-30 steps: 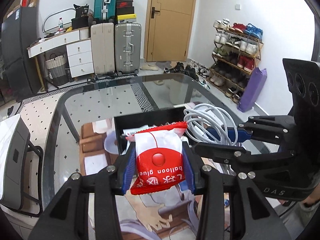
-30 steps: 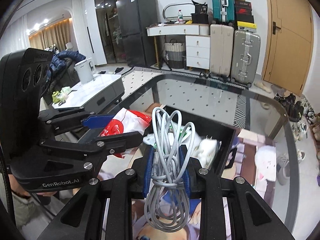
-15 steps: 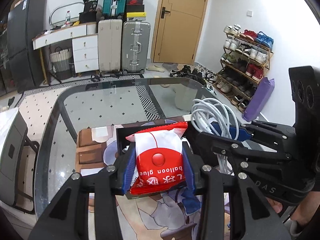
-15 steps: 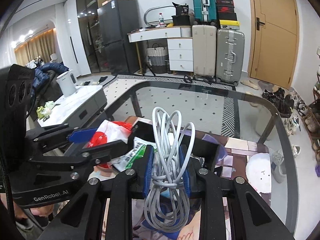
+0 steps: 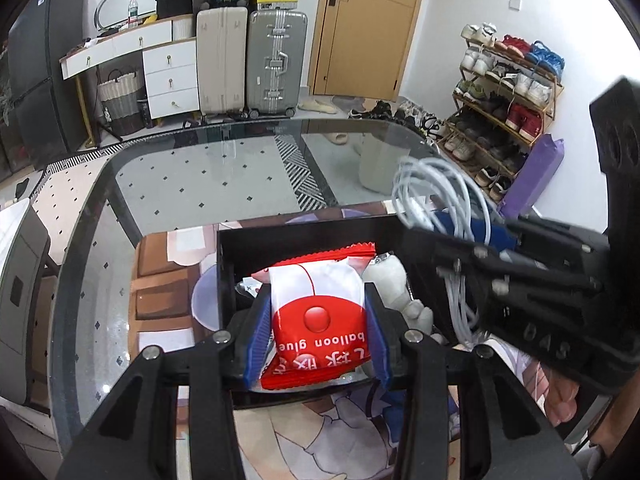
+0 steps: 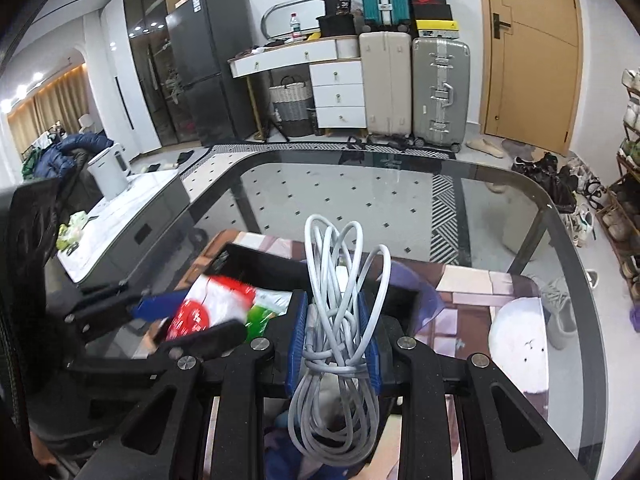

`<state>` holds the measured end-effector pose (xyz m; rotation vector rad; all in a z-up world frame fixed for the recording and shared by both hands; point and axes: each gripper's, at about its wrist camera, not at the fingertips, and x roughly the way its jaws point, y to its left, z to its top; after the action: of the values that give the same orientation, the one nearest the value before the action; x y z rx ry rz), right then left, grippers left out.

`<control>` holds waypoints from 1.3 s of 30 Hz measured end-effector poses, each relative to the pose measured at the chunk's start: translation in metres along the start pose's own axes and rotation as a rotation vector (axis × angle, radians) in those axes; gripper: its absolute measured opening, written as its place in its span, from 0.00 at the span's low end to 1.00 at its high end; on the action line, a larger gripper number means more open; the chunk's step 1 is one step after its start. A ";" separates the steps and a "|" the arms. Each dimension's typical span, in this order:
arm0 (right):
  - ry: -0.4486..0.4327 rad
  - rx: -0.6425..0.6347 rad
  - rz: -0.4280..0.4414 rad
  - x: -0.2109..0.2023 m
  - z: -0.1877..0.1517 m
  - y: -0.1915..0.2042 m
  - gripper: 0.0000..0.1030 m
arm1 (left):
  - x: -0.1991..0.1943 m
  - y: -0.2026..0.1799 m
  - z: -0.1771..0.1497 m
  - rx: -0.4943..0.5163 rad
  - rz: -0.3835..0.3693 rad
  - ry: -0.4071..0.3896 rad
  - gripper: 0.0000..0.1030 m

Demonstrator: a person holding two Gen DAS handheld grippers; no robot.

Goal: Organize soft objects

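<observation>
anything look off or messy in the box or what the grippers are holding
Nothing damaged or spilled. The left gripper grips a red balloon glue packet over the black box; its print reads upside down. The right gripper pinches a loosely coiled white cable, loops dangling below the jaws.

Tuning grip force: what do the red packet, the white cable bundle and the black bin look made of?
Red packet: thin glossy plastic film, by its sheen, wrinkles and crimped top edge. White cable bundle: smooth rubbery plastic sheath, probably PVC-like, bending into loose loops. Black bin: rigid matte sheet with flat walls, likely plastic, though coated board is possible.
</observation>
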<state>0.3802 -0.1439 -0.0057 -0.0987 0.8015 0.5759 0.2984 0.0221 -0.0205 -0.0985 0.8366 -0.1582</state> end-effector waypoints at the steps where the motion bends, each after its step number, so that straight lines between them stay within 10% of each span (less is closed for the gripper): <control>1: 0.010 0.004 0.008 0.006 0.000 -0.002 0.25 | 0.002 0.000 0.000 -0.005 0.001 0.005 0.40; 27: 0.070 -0.005 0.042 0.031 0.002 0.011 0.29 | 0.011 -0.001 -0.008 0.012 0.014 0.033 0.49; 33: 0.018 0.057 0.074 0.006 0.001 0.000 0.61 | -0.005 0.002 -0.008 0.000 0.010 -0.022 0.82; 39: -0.016 0.076 0.095 -0.028 -0.010 -0.001 0.74 | -0.034 0.005 -0.009 -0.001 0.006 -0.093 0.88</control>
<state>0.3591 -0.1598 0.0070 0.0138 0.8147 0.6343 0.2701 0.0330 -0.0027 -0.1035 0.7441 -0.1470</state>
